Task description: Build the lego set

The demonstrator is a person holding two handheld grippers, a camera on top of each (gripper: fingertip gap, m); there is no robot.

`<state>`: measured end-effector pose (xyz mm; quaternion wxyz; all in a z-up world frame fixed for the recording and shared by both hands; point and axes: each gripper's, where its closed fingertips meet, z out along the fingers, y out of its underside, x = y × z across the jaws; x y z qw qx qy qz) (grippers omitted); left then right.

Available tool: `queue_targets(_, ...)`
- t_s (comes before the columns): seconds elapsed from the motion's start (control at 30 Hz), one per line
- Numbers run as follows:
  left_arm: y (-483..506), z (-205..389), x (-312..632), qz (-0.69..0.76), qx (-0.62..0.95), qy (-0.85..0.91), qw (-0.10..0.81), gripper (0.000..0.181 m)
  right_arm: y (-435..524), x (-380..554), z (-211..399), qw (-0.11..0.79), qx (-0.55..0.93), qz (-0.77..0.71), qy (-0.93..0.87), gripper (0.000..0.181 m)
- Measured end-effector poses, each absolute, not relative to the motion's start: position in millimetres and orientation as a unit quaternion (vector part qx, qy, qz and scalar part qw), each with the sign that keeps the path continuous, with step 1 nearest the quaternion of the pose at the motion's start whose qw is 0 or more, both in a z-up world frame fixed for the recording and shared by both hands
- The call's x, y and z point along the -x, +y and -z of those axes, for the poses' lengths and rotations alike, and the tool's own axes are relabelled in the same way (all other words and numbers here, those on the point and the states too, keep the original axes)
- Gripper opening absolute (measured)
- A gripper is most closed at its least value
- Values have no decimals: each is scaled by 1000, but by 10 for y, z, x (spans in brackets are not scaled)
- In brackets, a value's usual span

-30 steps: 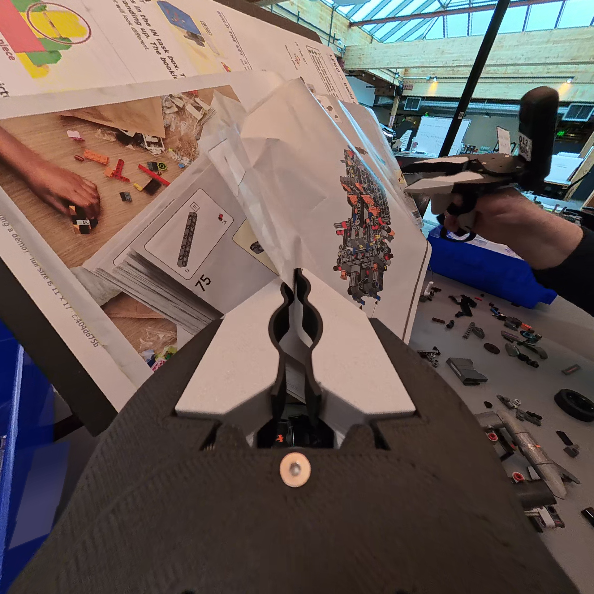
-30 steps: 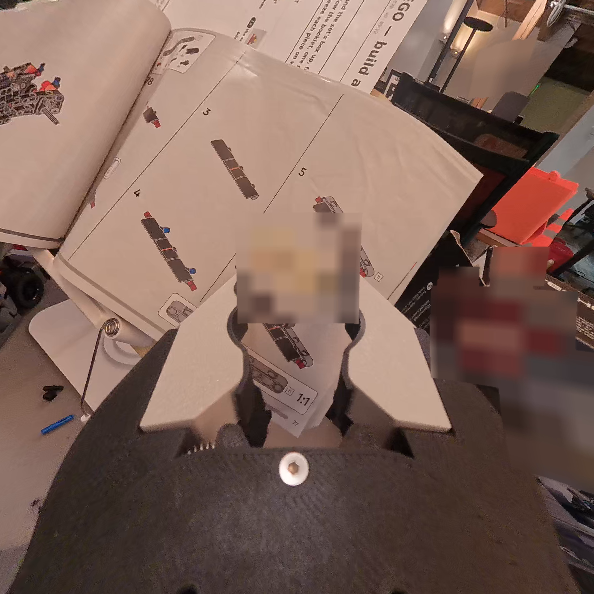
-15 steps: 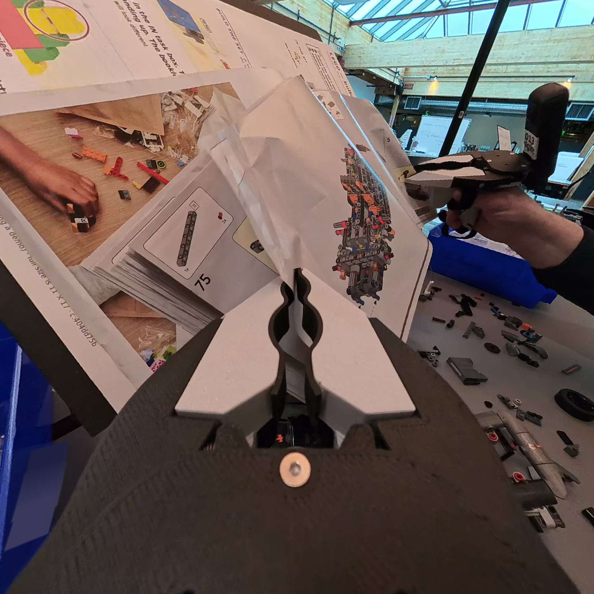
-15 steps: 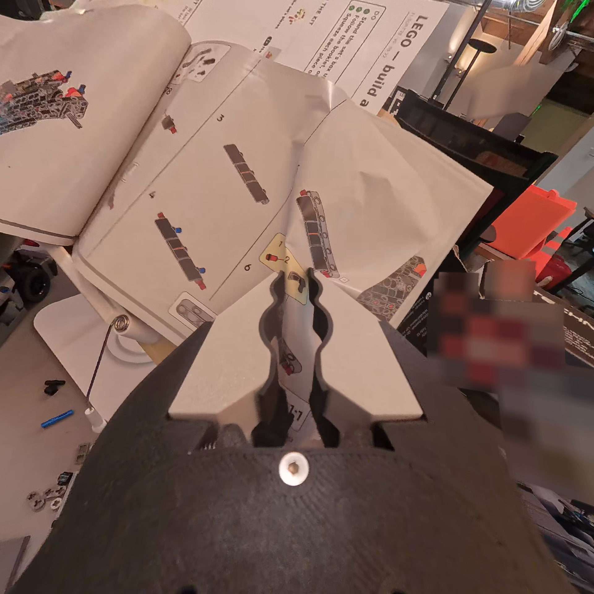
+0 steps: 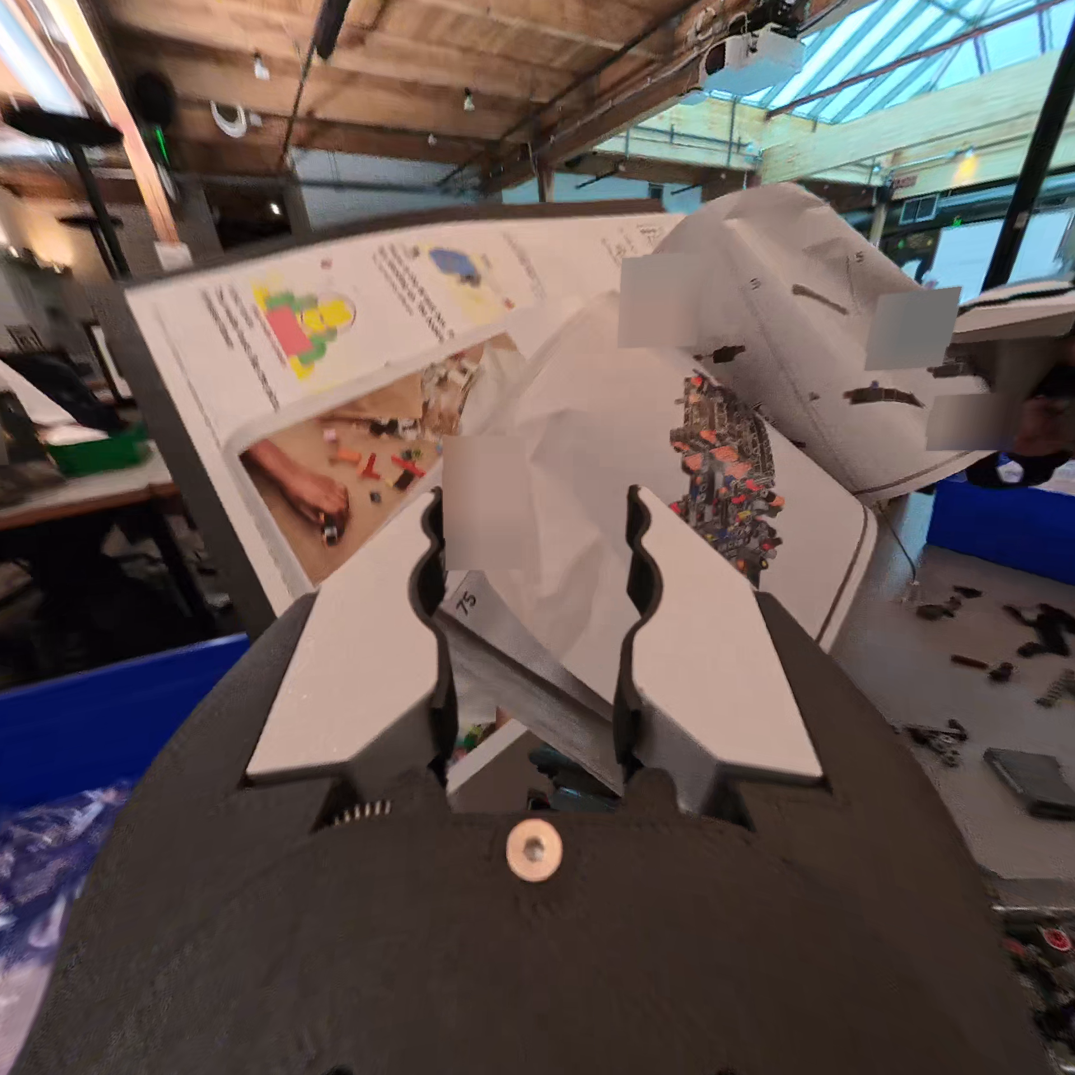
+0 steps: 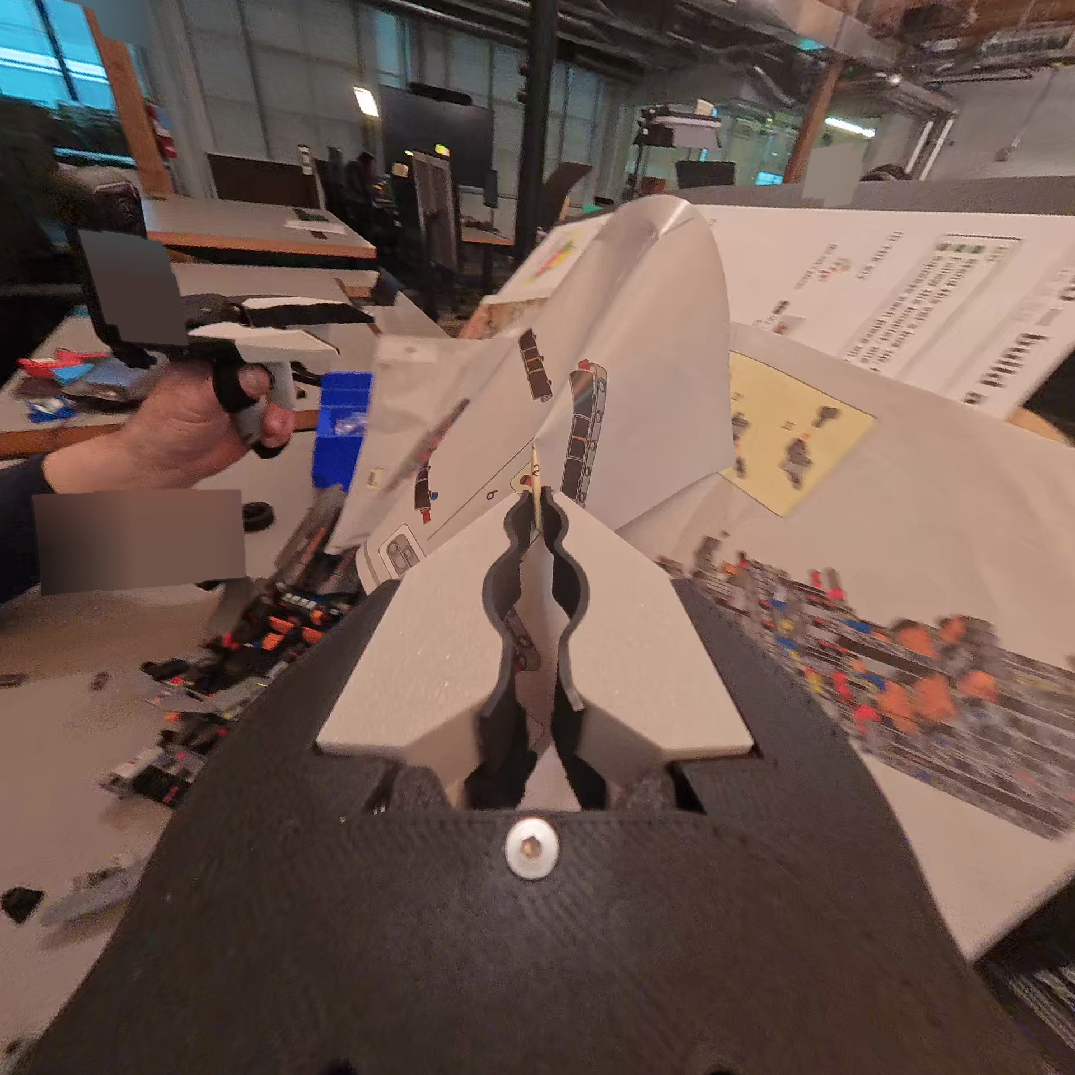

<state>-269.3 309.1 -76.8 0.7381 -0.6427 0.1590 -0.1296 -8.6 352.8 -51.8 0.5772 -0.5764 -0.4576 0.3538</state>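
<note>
The open instruction booklet (image 5: 582,442) leans on a poster board (image 5: 349,326). My left gripper (image 5: 532,500) is open and empty, its jaws wide apart in front of a crumpled page. It also shows in the right wrist view (image 6: 355,333), held in a hand (image 6: 174,430). My right gripper (image 6: 536,500) is shut on the edge of a booklet page (image 6: 640,349), which arches up over the booklet. The partly built Lego model (image 6: 279,634) lies on the table below the booklet. Loose dark Lego parts (image 5: 989,640) lie scattered on the grey table (image 5: 931,727).
A blue bin (image 6: 343,424) stands behind the booklet; another blue bin (image 5: 87,727) is at my left. A black tyre (image 6: 256,515) lies near the hand. A flat dark grey plate (image 5: 1029,779) lies on the table. Other tables stand behind. There is about 25 centimeters between the tips of the two grippers. The flat dark grey plate (image 5: 1029,779) is closer to my right gripper, around 30 centimeters from its tips; the left tips are 40 centimeters off.
My left gripper has opened, let go of the page and drawn back. My right gripper has shut on a page and swung it up and over to the left.
</note>
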Motion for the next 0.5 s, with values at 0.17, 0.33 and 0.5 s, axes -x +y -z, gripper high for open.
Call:
queue_targets(0.17,2918,732,1926,7,615,321,720,98,3235,425,487,553,566,-416,-447,6)
queue_targets(0.33,2959,984,1357,-132,605,378,689,113,2896,725,568,512,550,-463,-471,24)
queue_targets(0.5,2984,1040,1249,-71,639,342,685,88,2716,884,720,483,540,-473,-502,38)
